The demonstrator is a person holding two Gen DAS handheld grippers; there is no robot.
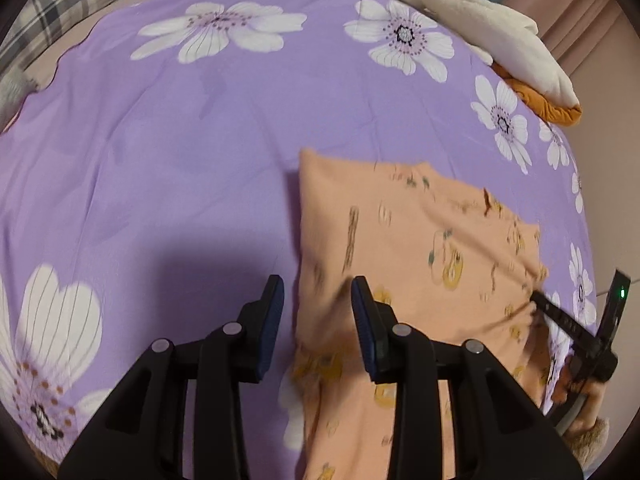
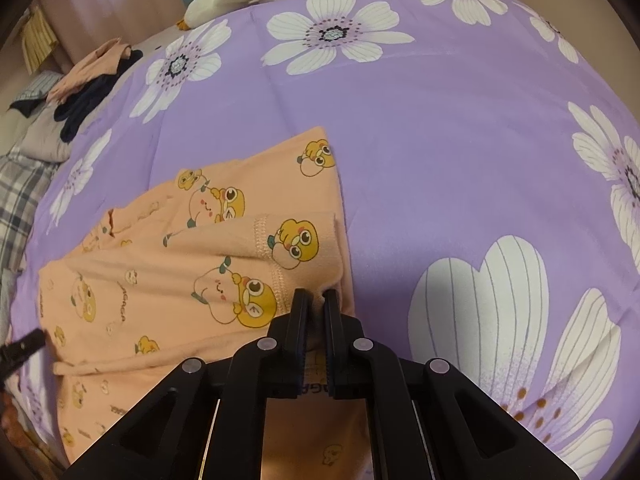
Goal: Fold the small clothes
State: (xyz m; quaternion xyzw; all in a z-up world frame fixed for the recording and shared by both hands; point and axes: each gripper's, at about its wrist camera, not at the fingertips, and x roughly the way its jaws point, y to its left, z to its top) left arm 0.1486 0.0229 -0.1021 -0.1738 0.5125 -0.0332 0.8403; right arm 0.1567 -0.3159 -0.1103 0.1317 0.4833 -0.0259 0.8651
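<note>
A small peach garment point(image 1: 420, 240) printed with yellow cartoon figures lies partly folded on the purple flowered bedspread point(image 1: 180, 140). My left gripper point(image 1: 318, 292) hovers over the garment's left edge. Its jaws stand apart and no cloth is pressed between the pads. In the right wrist view my right gripper point(image 2: 316, 300) is shut on the near right corner of the garment point(image 2: 180, 272), and a fold of cloth bunches between its fingertips. From the left wrist view, the right gripper point(image 1: 538, 300) pinches the cloth's right edge. One left fingertip point(image 2: 24, 346) shows at the left rim of the right wrist view.
A white and orange plush toy point(image 1: 500, 40) lies at the bed's far side. A pile of dark and peach clothes point(image 2: 92, 80) sits at the far left in the right wrist view. Plaid bedding point(image 1: 60, 8) borders the bedspread.
</note>
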